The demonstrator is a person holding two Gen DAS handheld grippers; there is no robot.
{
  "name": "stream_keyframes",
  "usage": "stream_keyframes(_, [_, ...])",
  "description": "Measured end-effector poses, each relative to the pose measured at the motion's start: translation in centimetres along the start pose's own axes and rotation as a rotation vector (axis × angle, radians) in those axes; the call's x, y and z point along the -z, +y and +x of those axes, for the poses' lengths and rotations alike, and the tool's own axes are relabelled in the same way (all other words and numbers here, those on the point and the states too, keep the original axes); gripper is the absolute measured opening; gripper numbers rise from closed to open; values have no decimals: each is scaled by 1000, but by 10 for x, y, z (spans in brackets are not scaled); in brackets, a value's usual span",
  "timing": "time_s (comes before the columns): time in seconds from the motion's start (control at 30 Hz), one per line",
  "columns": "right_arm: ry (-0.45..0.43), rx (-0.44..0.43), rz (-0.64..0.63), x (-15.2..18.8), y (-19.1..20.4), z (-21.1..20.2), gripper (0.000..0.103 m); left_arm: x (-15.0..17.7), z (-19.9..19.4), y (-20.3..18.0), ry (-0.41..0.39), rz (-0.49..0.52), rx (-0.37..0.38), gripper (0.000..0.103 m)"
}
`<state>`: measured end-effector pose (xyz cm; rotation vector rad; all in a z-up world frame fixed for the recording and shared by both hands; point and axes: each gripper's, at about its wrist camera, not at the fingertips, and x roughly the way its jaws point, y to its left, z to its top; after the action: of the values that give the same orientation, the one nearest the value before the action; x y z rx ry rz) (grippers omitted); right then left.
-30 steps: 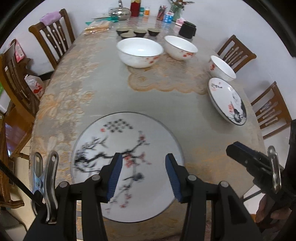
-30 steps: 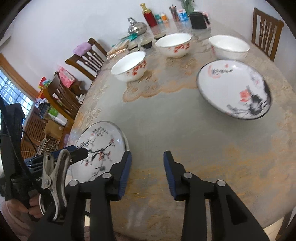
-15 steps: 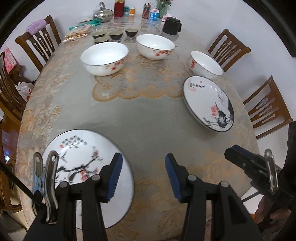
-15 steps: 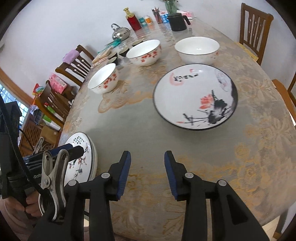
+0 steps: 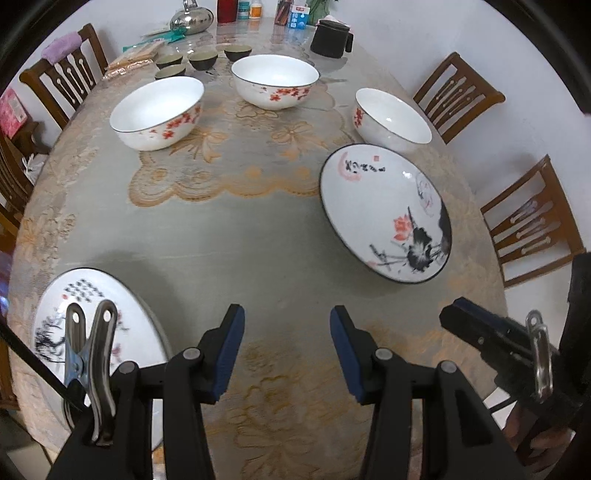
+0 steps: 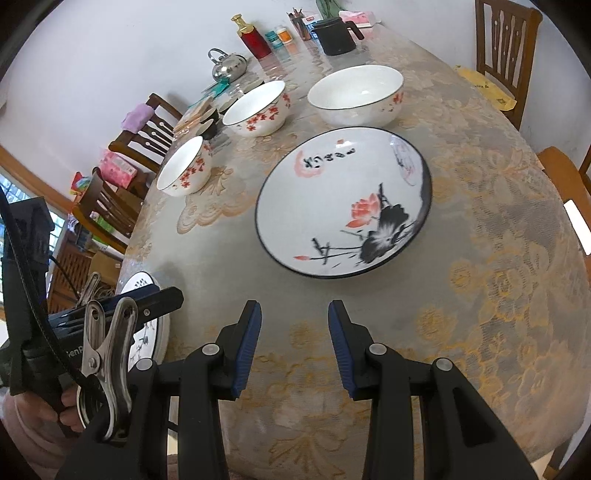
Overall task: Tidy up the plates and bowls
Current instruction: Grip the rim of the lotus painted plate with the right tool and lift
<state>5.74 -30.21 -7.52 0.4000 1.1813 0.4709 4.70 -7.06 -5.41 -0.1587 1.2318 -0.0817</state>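
Note:
A lotus-painted plate lies flat on the right side of the table. A plum-blossom plate lies at the near left edge. Three white bowls with red flowers stand farther back: left bowl, middle bowl, right bowl. My left gripper is open and empty above the cloth between the two plates. My right gripper is open and empty, just short of the lotus plate's near rim.
Small dark cups, a kettle, a black mug and bottles crowd the table's far end. Wooden chairs stand around the table. The lace tablecloth lies bare between the plates and the bowls.
My left gripper has swung right, off the plum-blossom plate, which now sits at its left. My right gripper has moved closer to the lotus plate. Both stay open.

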Motion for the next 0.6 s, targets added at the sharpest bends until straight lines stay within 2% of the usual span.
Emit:
stream_keyframes(0.3, [27,4,-6,-13,-36,4,39,-16,23,-27,-4,-35,-33,50])
stream_keyframes(0.6, [40,16,-31,-27,-53,7,39,-34,49,-53,26,-18,-44,50])
